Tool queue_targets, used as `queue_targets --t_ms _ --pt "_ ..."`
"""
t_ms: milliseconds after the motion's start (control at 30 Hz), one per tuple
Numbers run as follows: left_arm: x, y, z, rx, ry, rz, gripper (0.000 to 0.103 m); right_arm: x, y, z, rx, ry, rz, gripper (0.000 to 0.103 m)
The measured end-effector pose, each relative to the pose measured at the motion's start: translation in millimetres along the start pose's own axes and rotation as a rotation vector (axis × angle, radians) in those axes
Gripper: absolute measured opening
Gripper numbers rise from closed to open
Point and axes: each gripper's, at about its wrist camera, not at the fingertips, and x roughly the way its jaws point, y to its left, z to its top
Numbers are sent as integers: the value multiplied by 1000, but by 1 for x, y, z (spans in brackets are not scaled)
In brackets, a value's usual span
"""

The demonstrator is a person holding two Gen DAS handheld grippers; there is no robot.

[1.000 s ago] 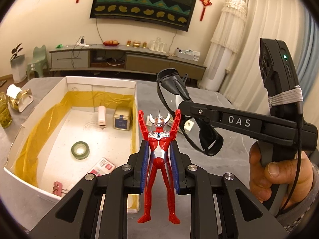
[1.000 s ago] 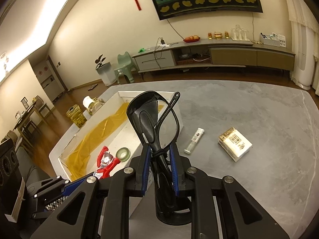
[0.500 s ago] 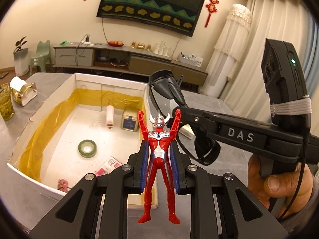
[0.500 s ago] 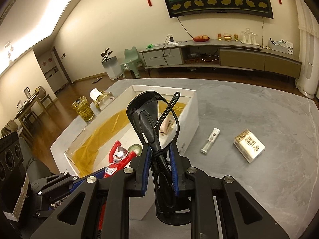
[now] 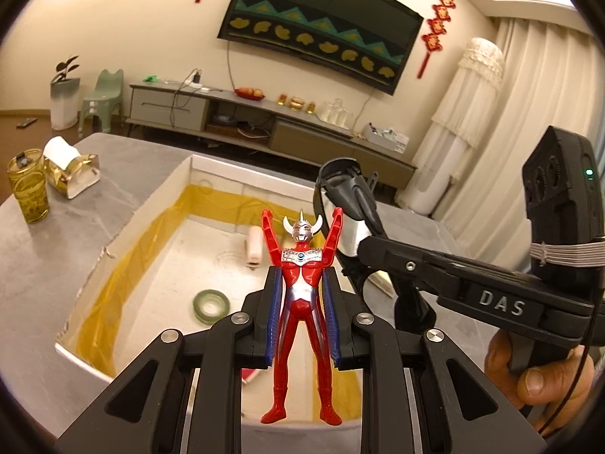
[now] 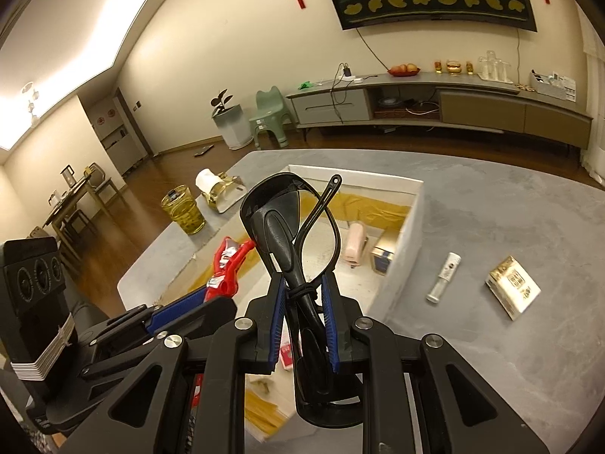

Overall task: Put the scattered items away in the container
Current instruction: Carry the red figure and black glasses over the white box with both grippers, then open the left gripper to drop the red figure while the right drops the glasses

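Note:
My left gripper (image 5: 302, 295) is shut on a red and silver toy figure (image 5: 302, 287), held upright by its waist above the white box (image 5: 159, 204) lined with yellow film. My right gripper (image 6: 302, 299) is shut on folded black sunglasses (image 6: 287, 234), also over the box (image 6: 412, 223). In the left wrist view the right gripper's body and the sunglasses (image 5: 348, 196) reach in from the right, with a hand (image 5: 537, 374) on the handle. The right wrist view shows the toy figure (image 6: 227, 265) at its left. Inside the box lie a green tape roll (image 5: 211, 305), a pink item (image 5: 254, 249) and a small tin (image 6: 383, 257).
On the grey table right of the box lie a white tube (image 6: 444, 276) and a gold-and-white packet (image 6: 512, 287). A yellow-green glass (image 5: 28, 185) and a gold tissue holder (image 5: 70, 174) stand left of the box. A TV cabinet lines the far wall.
Both grippers have moved left over the box with their loads; the box now lies more directly under them. Neither grip has changed.

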Motion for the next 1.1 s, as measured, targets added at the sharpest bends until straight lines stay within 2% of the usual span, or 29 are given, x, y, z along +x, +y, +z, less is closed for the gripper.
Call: queue_targets --t_ms 200,467,600,667,733,767,833,1033,1100 --pt "19 15 29 -14 24 23 22 13 9 26 -28 24 -6 21" --pt "61 39 61 -66 105 58 22 47 10 61 -60 80 -67 19" --pt "92 54 70 -100 169 34 20 70 0 80 -60 105 -106 19" --pt "106 59 73 -108 193 12 24 83 -4 87 -59 121 -124 19" --pt "110 67 70 -129 193 -5 49 89 -9 89 -49 129 -125 19" --pt "109 71 69 -145 190 -9 51 91 -11 90 -45 134 -121 20" --pt "104 79 69 -162 177 -16 51 92 -15 86 -39 142 -109 20" --pt "61 87 65 -172 60 -6 52 76 -25 61 9 172 -16 22" --pt "47 87 61 -183 22 -16 52 64 -24 50 21 172 21 27"
